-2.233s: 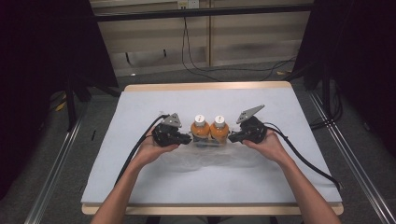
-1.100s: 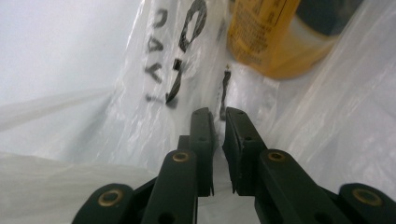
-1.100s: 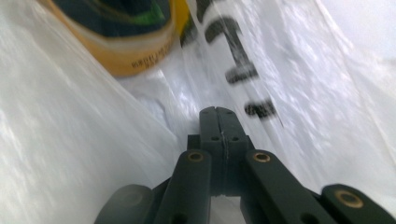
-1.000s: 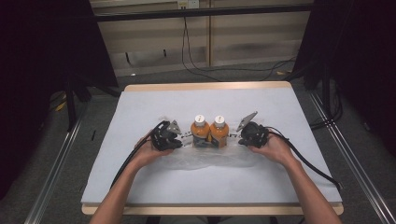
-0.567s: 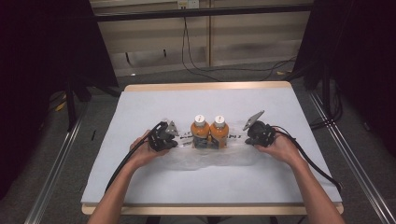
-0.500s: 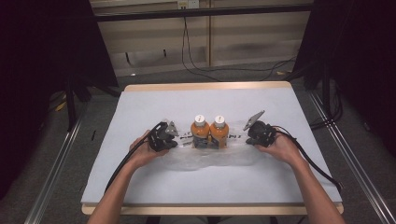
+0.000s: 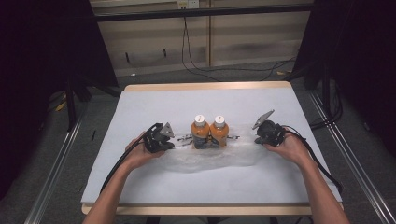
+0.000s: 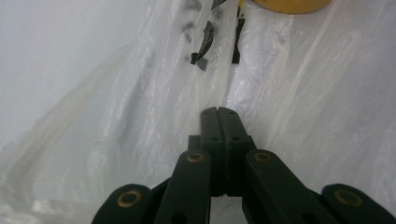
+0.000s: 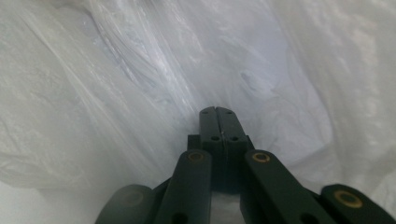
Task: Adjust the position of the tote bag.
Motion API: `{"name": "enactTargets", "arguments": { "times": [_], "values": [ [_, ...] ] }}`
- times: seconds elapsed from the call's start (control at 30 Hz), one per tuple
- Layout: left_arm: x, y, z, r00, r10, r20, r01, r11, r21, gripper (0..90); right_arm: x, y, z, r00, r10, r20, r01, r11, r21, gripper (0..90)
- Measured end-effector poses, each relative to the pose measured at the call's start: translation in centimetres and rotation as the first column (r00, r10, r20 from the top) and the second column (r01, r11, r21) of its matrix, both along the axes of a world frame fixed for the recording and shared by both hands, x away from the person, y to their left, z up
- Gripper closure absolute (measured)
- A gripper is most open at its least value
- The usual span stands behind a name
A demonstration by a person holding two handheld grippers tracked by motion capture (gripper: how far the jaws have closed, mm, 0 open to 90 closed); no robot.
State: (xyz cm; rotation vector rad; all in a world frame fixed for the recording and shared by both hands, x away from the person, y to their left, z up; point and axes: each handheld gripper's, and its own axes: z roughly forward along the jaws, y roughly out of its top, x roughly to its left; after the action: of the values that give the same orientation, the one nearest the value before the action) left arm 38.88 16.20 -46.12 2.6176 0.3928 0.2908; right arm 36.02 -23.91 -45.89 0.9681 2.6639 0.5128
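Observation:
Two orange bottles with white caps stand side by side in a clear plastic bag on the white-covered table. At the bag's left edge, my left gripper is shut on a fold of the film. In the left gripper view the jaws meet tight, with the bag pinched and one bottle's orange base at the top. My right gripper is shut on the bag's right edge. The film is bunched around its tips.
Black print marks the film near the bottles. A cable trails from the right gripper toward the table's right edge, and another from the left. Metal rails run along both sides of the table.
Both grippers have moved outward, away from the bottles, the right one farther. The bag is now stretched wider between them. The bottles stay put.

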Motion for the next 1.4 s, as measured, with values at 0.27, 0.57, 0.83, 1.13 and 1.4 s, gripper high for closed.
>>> {"name": "enactTargets", "arguments": {
  "times": [0.27,0.57,0.83,1.13,1.4],
  "values": [
    [0.1,0.2,0.0,1.0000,-0.004,-0.001,0.004,1.0000,0.002,90.0,-0.4,-1.8,0.0,0.9990,-0.044,0.005,0.045,0.999,-0.015,90.0],
    [0.2,0.8,0.0,1.0000,-0.004,0.004,0.004,1.0000,-0.009,90.0,-0.8,-3.2,0.0,0.9978,-0.067,0.003,0.067,0.998,0.002,90.0],
    [0.4,1.3,-0.1,0.9998,0.005,0.017,-0.005,0.9999,-0.009,90.0,-0.8,-3.2,-0.1,0.9973,-0.069,0.023,0.069,0.998,0.004,90.0],
    [1.2,2.5,-0.3,0.9991,0.042,-0.002,-0.042,0.9977,-0.053,90.0,-0.9,-3.2,-0.4,0.9977,-0.052,0.045,0.049,0.997,0.060,90.0],
    [1.3,2.5,-0.3,0.9986,0.052,-0.003,-0.052,0.9979,-0.040,90.0,-1.0,-3.8,-0.5,0.9977,-0.060,0.033,0.057,0.994,0.088,90.0]
  ]
}}
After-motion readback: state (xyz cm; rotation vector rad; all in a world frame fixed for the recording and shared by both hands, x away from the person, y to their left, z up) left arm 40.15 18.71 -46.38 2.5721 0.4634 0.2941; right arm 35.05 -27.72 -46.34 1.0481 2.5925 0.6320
